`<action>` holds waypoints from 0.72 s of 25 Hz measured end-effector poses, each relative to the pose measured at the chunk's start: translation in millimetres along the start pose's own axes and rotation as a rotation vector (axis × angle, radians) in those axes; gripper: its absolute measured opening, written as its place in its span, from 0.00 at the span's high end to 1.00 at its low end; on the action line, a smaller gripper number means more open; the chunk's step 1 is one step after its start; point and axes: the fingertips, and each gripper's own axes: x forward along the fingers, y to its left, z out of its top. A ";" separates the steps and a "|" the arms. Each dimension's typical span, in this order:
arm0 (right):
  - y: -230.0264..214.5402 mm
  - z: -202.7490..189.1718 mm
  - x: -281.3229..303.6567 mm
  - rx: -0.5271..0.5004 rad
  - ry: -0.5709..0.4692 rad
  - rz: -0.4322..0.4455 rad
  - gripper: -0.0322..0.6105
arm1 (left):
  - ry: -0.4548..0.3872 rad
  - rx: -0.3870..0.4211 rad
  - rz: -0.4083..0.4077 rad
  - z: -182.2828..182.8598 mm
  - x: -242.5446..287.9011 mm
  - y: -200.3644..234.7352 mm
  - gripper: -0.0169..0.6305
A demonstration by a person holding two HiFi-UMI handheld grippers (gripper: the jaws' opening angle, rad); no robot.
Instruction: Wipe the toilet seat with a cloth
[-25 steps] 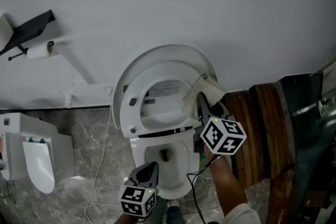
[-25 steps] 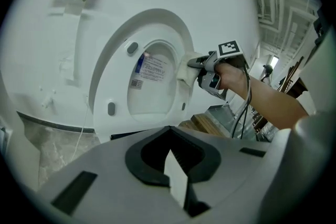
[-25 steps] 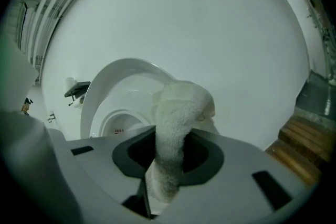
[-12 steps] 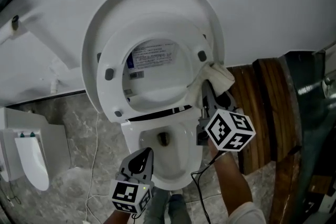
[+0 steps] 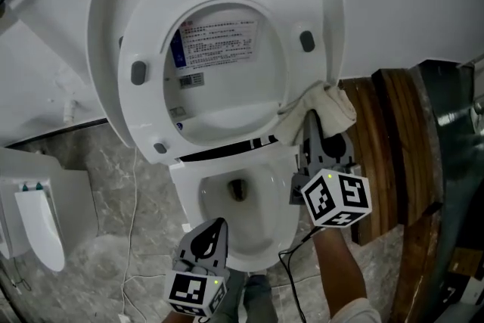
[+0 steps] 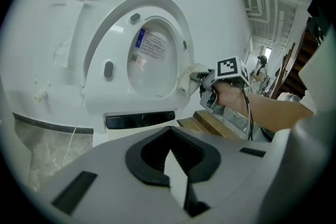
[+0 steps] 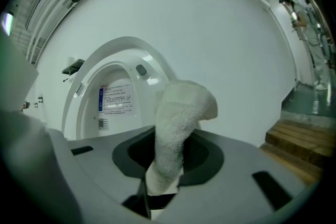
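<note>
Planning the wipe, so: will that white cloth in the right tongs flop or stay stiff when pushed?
Probably floppy: the cloth bends over above the right tongs. Likely light and not slippery, judging by its fluffy surface.

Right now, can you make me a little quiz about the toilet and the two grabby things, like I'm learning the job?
1. True or false: the toilet seat is lifted up.
2. What is the right gripper holding against the seat's edge? A) a sponge B) a white cloth C) a brush
3. Fill in: the jaws of the left gripper are ___, with nothing between them.

Key: 1 true; 2 B; 3 shut.
</note>
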 end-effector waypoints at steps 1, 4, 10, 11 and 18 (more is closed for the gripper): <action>0.1 -4.0 -2.7 0.001 -0.006 -0.011 0.79 | -0.001 -0.010 0.004 -3.4 -0.9 1.1 0.96; 0.2 -30.9 -10.4 0.016 0.032 -0.045 0.79 | -0.004 -0.031 0.016 -8.0 -5.8 5.5 0.96; 1.8 -83.2 -8.3 0.041 0.068 -0.100 0.79 | -0.023 -0.029 0.035 -14.2 -14.9 21.1 0.96; 3.9 -88.6 -7.1 0.048 0.063 -0.107 0.79 | -0.024 -0.035 0.044 -15.7 -17.1 25.0 0.96; 51.1 -134.0 -9.1 0.107 0.077 -0.076 0.79 | -0.039 -0.078 0.124 -27.7 -42.2 55.6 0.96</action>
